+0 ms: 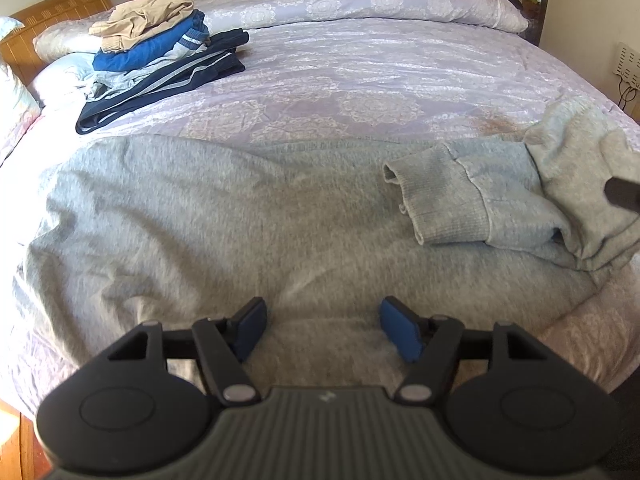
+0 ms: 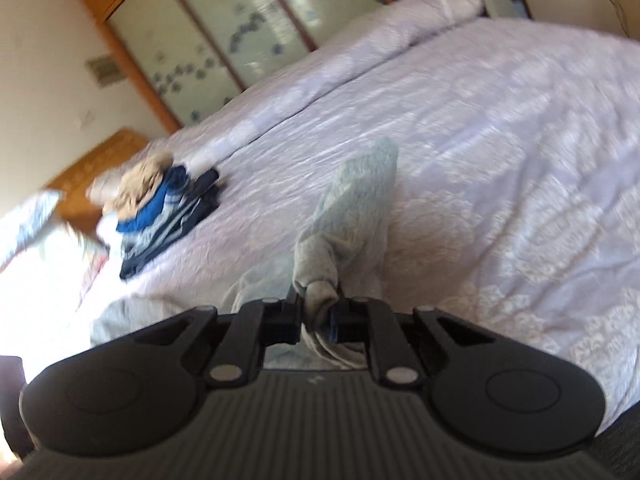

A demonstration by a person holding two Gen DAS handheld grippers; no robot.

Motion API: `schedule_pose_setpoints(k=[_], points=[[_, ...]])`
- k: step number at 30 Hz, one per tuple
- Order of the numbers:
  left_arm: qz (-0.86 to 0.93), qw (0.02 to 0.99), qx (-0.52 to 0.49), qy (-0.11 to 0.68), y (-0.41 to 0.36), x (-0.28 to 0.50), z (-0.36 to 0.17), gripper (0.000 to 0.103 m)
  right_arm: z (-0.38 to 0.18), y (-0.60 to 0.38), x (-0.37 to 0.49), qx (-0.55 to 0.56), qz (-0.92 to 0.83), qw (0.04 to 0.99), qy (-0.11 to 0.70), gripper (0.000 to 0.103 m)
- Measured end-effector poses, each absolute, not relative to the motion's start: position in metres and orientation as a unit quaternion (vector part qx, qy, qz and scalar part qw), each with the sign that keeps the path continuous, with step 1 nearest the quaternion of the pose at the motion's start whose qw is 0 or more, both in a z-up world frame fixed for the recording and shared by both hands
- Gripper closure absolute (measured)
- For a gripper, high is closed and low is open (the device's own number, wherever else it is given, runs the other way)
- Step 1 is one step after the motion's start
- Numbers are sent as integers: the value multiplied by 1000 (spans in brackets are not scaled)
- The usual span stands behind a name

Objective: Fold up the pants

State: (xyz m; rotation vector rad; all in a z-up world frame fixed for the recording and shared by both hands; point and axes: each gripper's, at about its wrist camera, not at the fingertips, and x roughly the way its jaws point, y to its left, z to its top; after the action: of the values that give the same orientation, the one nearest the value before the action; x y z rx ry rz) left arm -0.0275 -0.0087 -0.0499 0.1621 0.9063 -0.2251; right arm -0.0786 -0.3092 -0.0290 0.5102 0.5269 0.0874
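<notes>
Grey sweatpants (image 1: 240, 216) lie spread across the near part of the bed. One leg with a ribbed cuff (image 1: 436, 196) is folded back over them at the right. My left gripper (image 1: 323, 326) is open and empty, hovering low over the near edge of the pants. My right gripper (image 2: 318, 314) is shut on a bunched fold of the grey pants (image 2: 348, 208) and holds it lifted above the bed. A dark tip of the right gripper (image 1: 624, 194) shows at the right edge of the left wrist view, on the raised fabric.
A stack of folded clothes (image 1: 160, 52), tan, blue and navy, sits at the far left of the bed (image 1: 360, 72); it also shows in the right wrist view (image 2: 168, 204). A rolled duvet (image 1: 360, 4) lies along the far side. A wooden headboard (image 1: 52, 8) is at the left.
</notes>
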Motion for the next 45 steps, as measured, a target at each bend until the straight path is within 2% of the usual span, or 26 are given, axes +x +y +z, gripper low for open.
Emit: schedule_pose_setpoints(k=[8,10,13,16,21,22,23,25,26,28,29,30,32,34,35,37,38,39,45], points=[[-166,894,-54,413,13,-21,15,37,-30,-296,-76,204,53,941,266,88],[-207,887,-52,409,-4,-13,26,35,-30,-291,-76,194,52,943,266,88],[-297,848,-63,434,-40,5,30,26,-30,-278,-79,162,50,949,266,88],[-348,809,-59,470,-80,22,23,26,-28,-270,-83,131,49,955,262,88],[-368,784,4,500,-145,29,6,23,-26,-255,-86,82,50,962,257,88],[-362,787,25,498,-153,28,3,28,-25,-251,-87,70,52,963,255,88],[-350,791,43,500,-159,26,-1,56,-24,-245,-89,58,56,965,251,88],[-337,790,37,510,-155,30,-4,88,-21,-236,-91,36,64,967,245,88],[-344,790,8,507,-141,34,0,91,-19,-232,-91,26,63,967,244,88],[-349,796,-30,494,-113,40,12,92,-14,-227,-92,20,71,970,231,82],[-347,800,-43,488,-98,43,19,92,-11,-226,-93,24,79,971,224,76],[-347,802,-60,483,-82,46,26,92,-9,-224,-94,28,87,972,218,48],[-345,802,-101,477,-42,53,41,92,-7,-215,-92,21,83,974,209,18],[-341,803,-134,471,-3,58,54,92,-11,-201,-83,-2,99,971,217,22],[-337,804,-144,468,15,60,60,92,-12,-194,-76,-8,114,968,225,32],[-320,813,-158,460,52,64,69,92,-10,-174,-62,-19,146,961,233,61],[-309,820,-159,455,69,65,73,92,-6,-163,-54,-23,160,957,240,87],[-297,827,-161,449,86,65,77,92,-2,-153,-47,-21,175,954,243,91],[-215,847,-183,450,185,80,74,92,23,-77,-29,-38,264,935,234,91]])
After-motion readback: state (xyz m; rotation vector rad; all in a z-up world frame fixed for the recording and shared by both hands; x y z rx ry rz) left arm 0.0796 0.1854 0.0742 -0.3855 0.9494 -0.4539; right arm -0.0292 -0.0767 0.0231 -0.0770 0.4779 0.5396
